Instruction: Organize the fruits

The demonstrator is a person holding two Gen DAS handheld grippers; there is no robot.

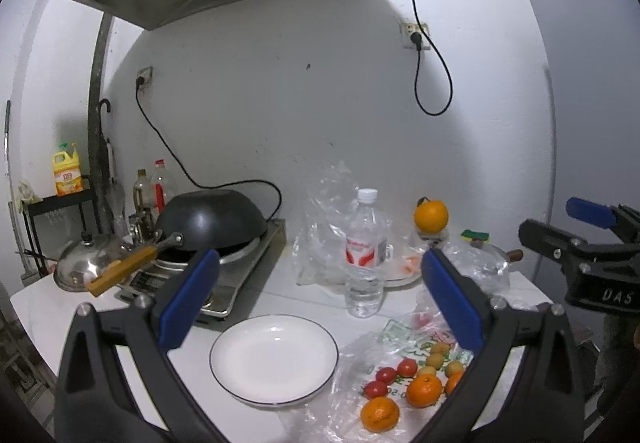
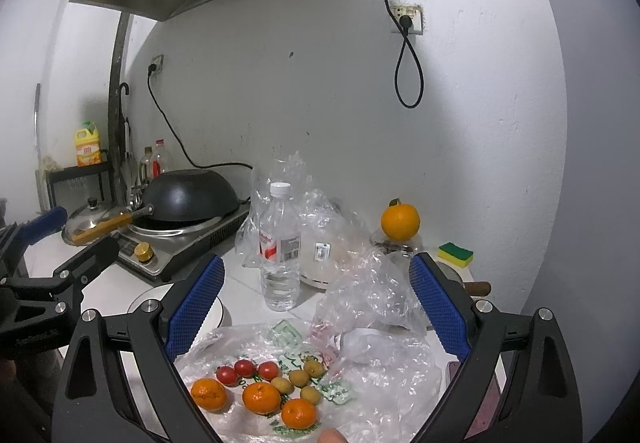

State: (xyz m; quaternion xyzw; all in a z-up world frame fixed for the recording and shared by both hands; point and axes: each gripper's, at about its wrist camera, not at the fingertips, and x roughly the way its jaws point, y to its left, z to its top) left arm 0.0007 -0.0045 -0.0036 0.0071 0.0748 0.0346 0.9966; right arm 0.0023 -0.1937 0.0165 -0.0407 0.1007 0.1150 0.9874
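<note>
Three tangerines: round, dimpled orange skin, lying on a crinkled clear plastic bag on the white worktop.
Tomatoes: small, glossy red, beside them.
Plate: round, white, dark-rimmed, bare.
Left hand-held gripper: wide, holding nothing.
Right hand-held gripper: wide, holding nothing.

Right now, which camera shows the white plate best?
The left wrist view: the white plate shows whole and bare between the open fingers, left of the fruit. The right wrist view catches only a sliver of its rim behind the left finger.
</note>
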